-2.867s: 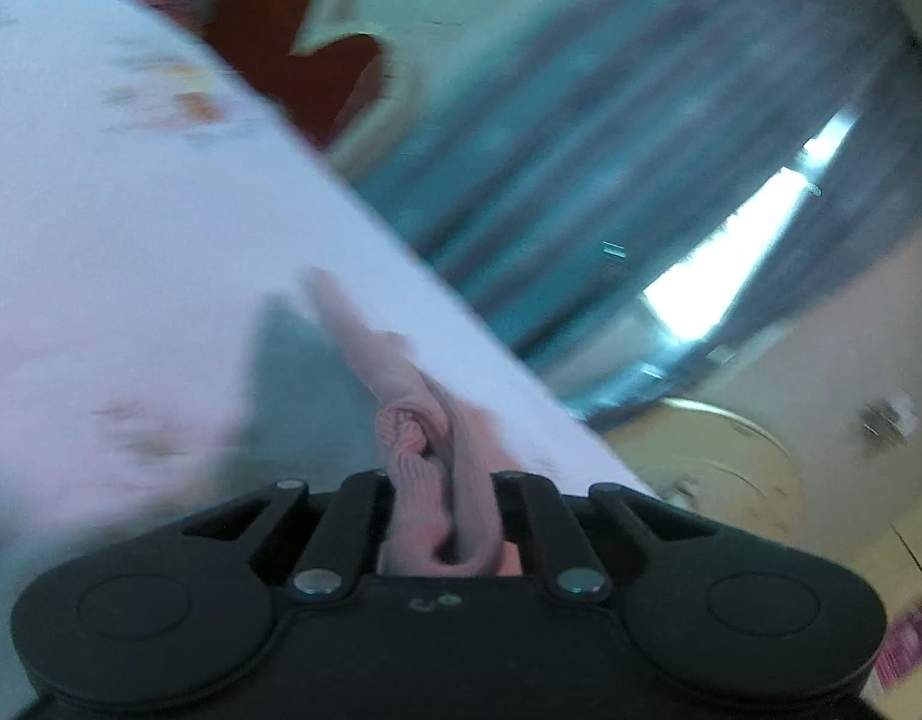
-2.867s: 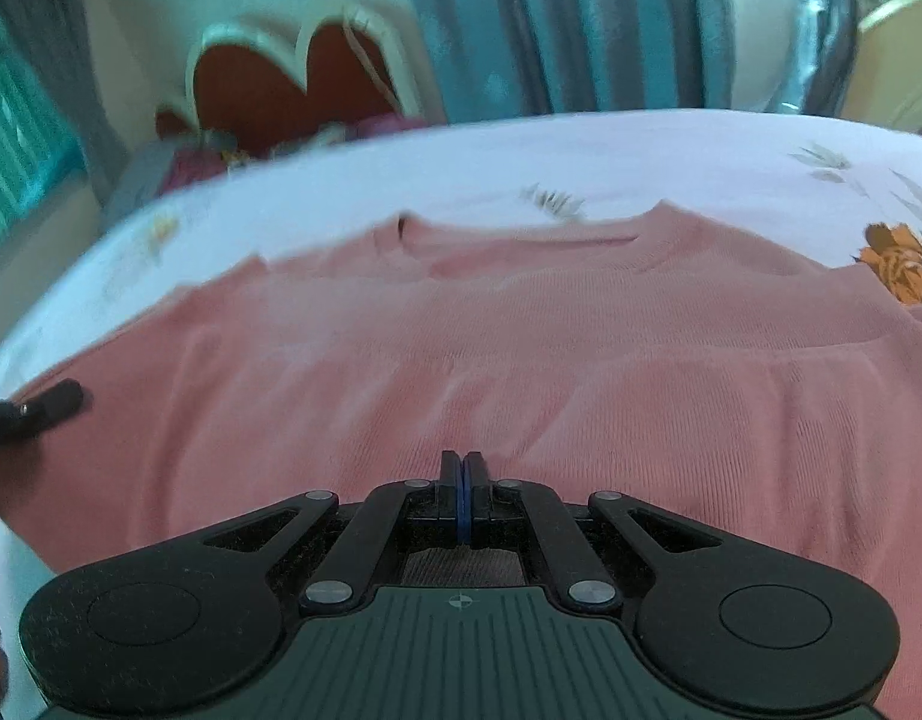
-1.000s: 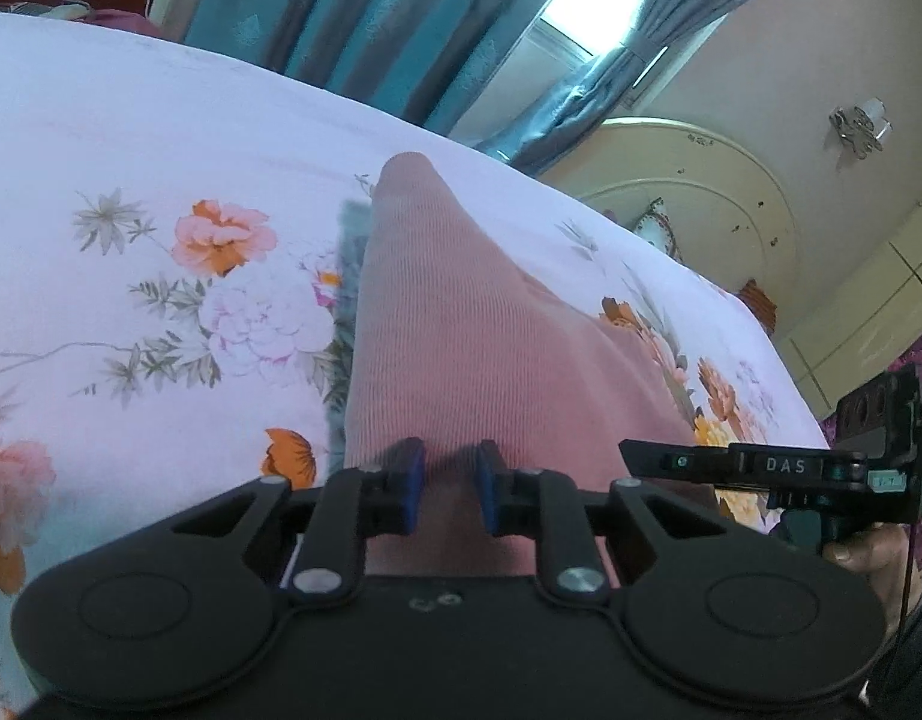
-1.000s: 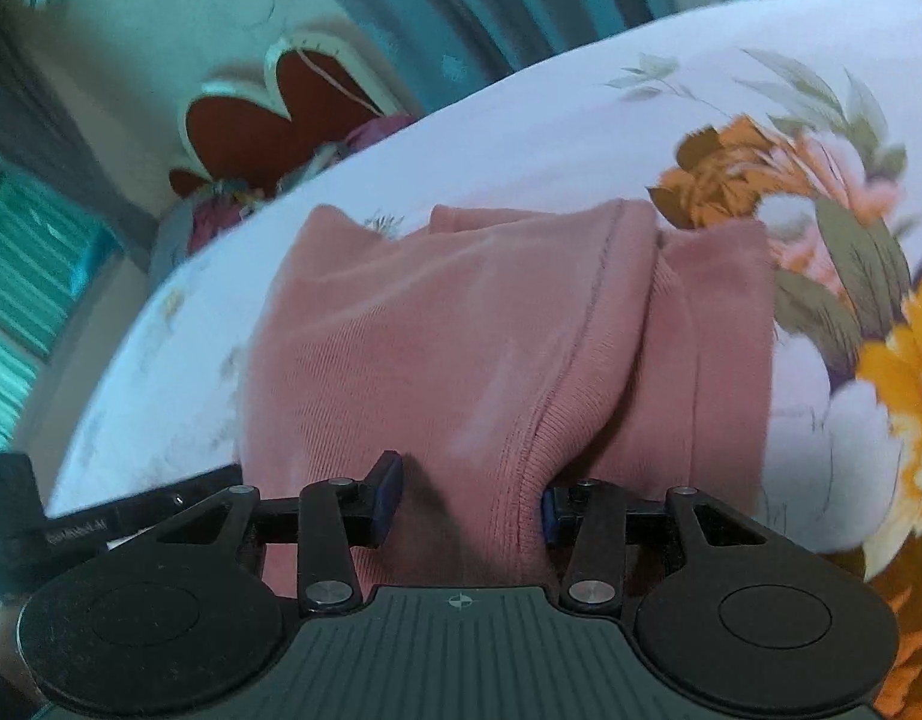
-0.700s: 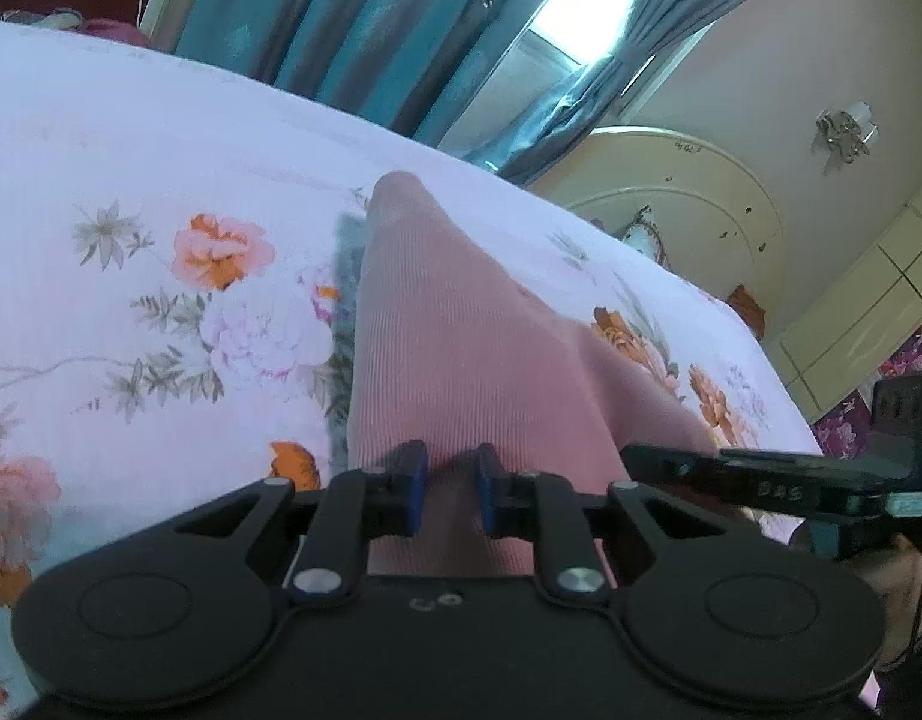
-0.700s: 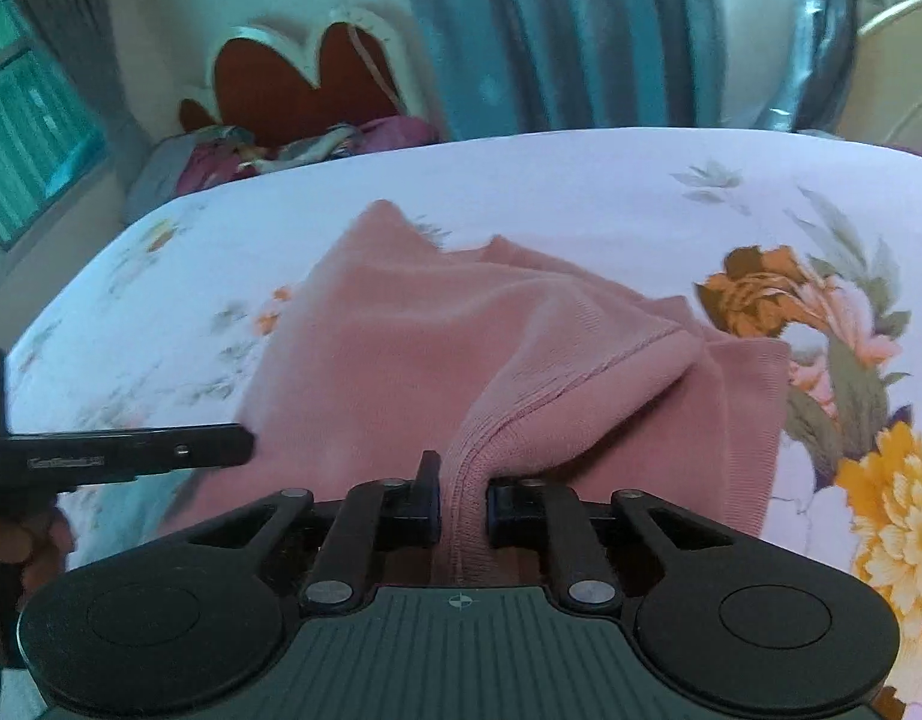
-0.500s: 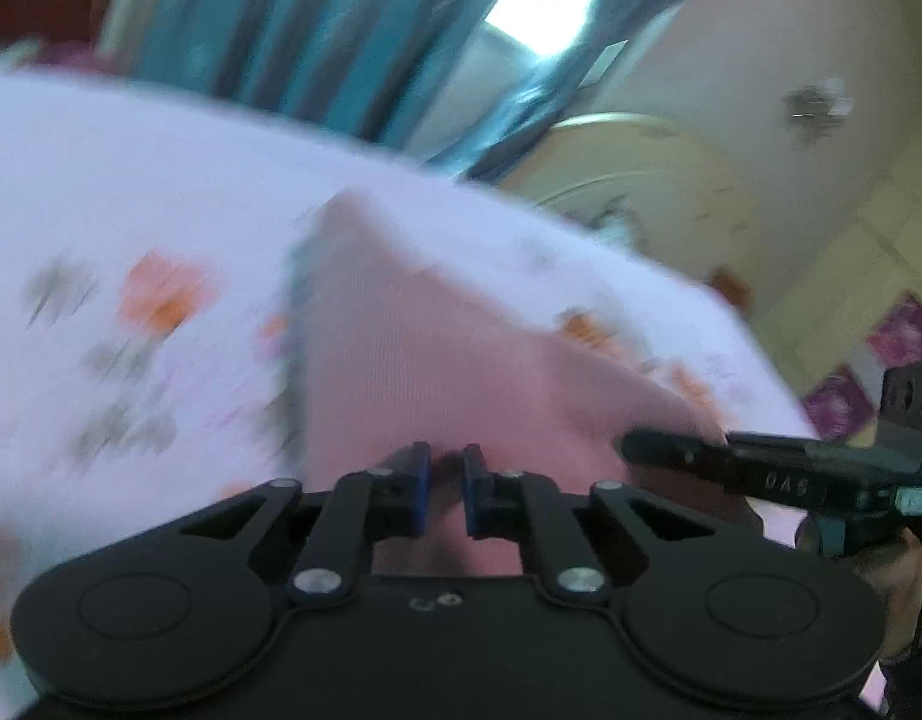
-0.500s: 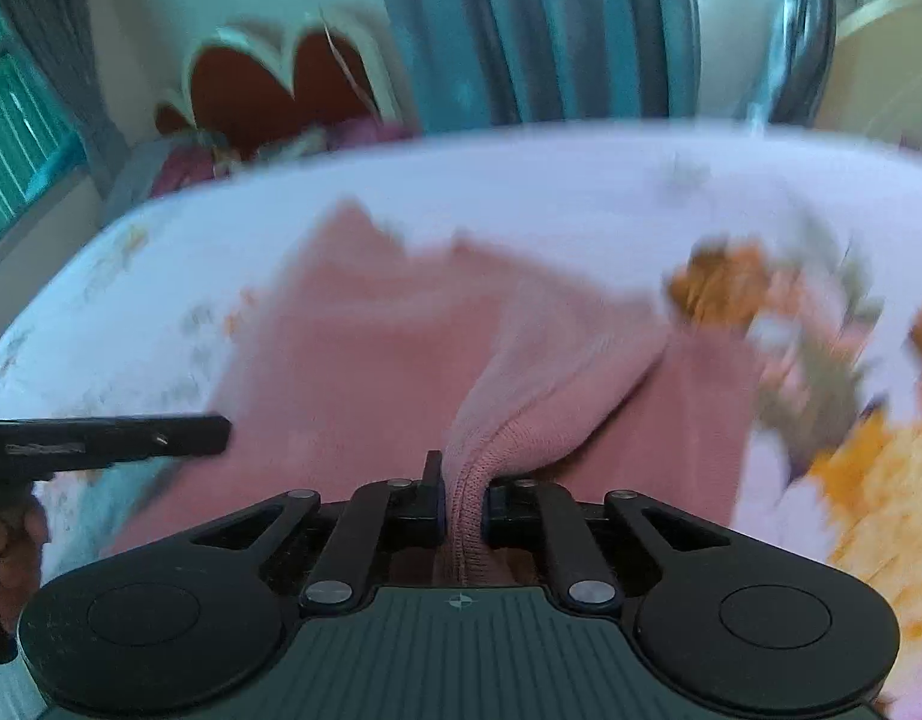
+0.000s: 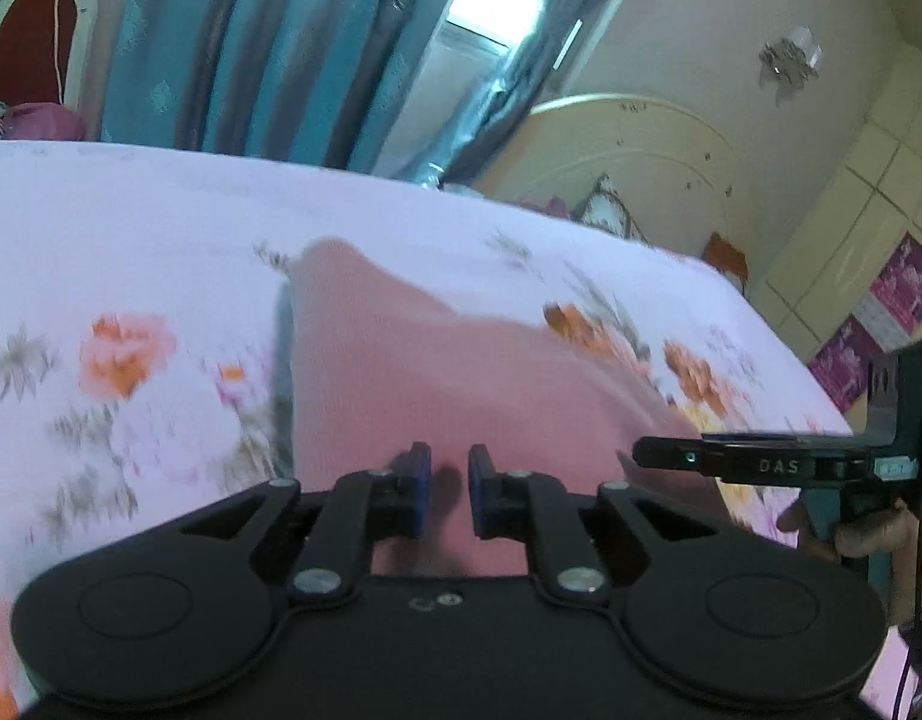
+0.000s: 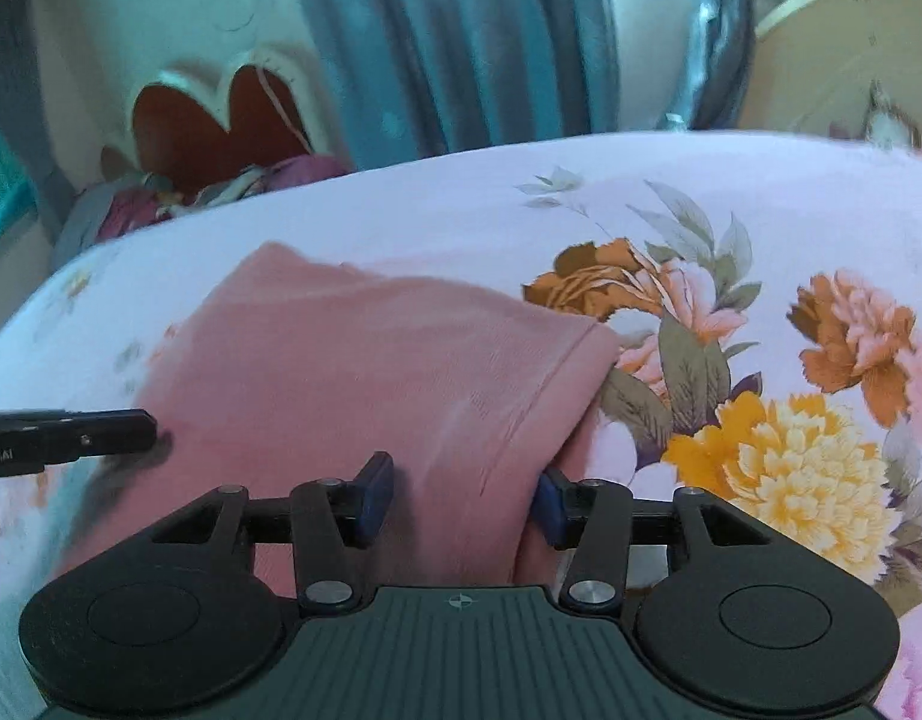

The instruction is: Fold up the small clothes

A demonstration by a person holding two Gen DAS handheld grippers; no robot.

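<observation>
Bed [image 10: 730, 192], floral sheet, carries everything. The pink sweater [image 10: 365, 360] lies on it as a folded packet, toward the sheet's left edge in my right wrist view, with the near edge under my tools. A second ago the cloth was humped and pinched up between my right jaws; now it lies low, top layer smooth, seam line running to the packet's right corner beside the orange flower print.

Right gripper [image 10: 461, 495]: jaws opening, about half spread. A ridge of sweater sits between the blue pads, but neither pad presses on it. Released, I judge.

Left gripper [image 9: 443, 495]: jaws narrow and just starting to part, a slim gap showing. Sweater lies below and ahead of them; I see no fabric clamped in the gap. In the left wrist view my right tool shows at the right edge of the frame, over the packet's right side. That view is blurred, so fine folds are not readable.

Meaning: this fold has been laid down and let go on both sides. Far corner peaks up slightly; it may need flattening before the next fold.
</observation>
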